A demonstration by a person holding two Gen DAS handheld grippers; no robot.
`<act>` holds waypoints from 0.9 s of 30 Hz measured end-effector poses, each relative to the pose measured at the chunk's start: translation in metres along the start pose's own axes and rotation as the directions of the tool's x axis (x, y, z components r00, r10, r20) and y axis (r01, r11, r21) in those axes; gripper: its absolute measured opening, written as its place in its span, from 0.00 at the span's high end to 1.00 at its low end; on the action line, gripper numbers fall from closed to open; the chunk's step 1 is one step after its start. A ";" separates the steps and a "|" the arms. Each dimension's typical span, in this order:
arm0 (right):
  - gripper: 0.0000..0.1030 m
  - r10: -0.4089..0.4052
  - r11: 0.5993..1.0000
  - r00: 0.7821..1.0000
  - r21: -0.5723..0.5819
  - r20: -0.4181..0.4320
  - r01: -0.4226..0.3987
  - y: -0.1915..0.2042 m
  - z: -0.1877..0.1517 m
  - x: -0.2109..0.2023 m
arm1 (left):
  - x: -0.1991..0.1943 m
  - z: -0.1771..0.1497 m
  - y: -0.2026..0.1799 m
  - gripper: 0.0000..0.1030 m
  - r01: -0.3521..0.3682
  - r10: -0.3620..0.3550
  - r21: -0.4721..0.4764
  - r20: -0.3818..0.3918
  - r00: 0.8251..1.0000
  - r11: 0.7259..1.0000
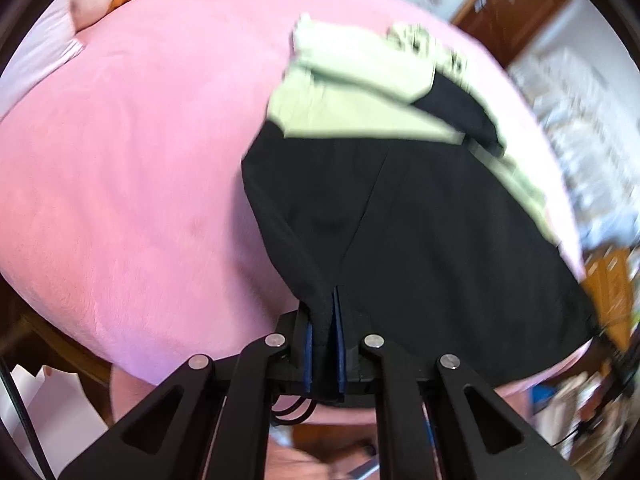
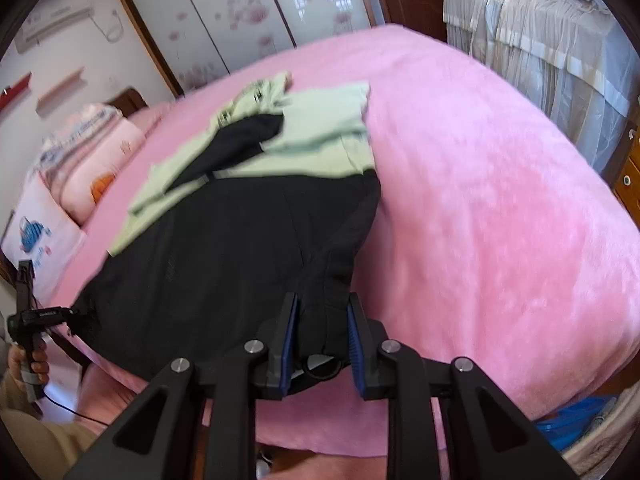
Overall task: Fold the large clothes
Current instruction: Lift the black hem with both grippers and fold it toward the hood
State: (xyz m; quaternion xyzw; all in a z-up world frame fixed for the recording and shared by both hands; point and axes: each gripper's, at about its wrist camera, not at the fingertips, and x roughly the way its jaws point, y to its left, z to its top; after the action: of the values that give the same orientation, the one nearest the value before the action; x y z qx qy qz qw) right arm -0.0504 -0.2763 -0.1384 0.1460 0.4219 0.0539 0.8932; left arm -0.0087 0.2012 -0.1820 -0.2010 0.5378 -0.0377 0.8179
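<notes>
Left gripper clenched tight on a bunched corner of the black garment, blue pads almost meeting with cloth pinched between. Right gripper also grasping the black garment, jaws set wider around a thick fold at the near hem. Near edge of the garment lifted at both corners, the rest spread across the pink bedspread, running away toward a pale green garment lying partly over its far end. Pillows at the head of the bed. In the right wrist view, a hand gripping the other tool's handle at the left edge. Curtains and a wardrobe beyond.
</notes>
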 end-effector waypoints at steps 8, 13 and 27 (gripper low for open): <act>0.78 0.053 0.998 0.990 0.039 0.132 -0.059 0.011 0.082 -0.018 | -0.052 0.088 -0.020 0.94 0.107 -0.083 -0.107 0.207 0.975 0.988; 0.78 0.045 0.996 0.980 0.061 0.194 -0.058 0.016 0.152 -0.008 | -0.057 0.173 -0.040 0.99 0.050 -0.013 -0.121 0.291 0.957 0.991; 0.81 -0.145 0.984 0.980 0.124 0.136 0.128 0.025 0.312 0.188 | 0.065 0.362 -0.056 0.99 -0.192 0.203 -0.068 0.294 0.934 0.979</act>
State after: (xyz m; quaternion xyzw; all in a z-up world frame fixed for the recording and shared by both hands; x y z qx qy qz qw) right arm 0.3101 -0.2785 -0.0825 0.1712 0.3677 -0.0426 0.9131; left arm 0.3510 0.2361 -0.0938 -0.1647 0.4260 0.0856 0.8855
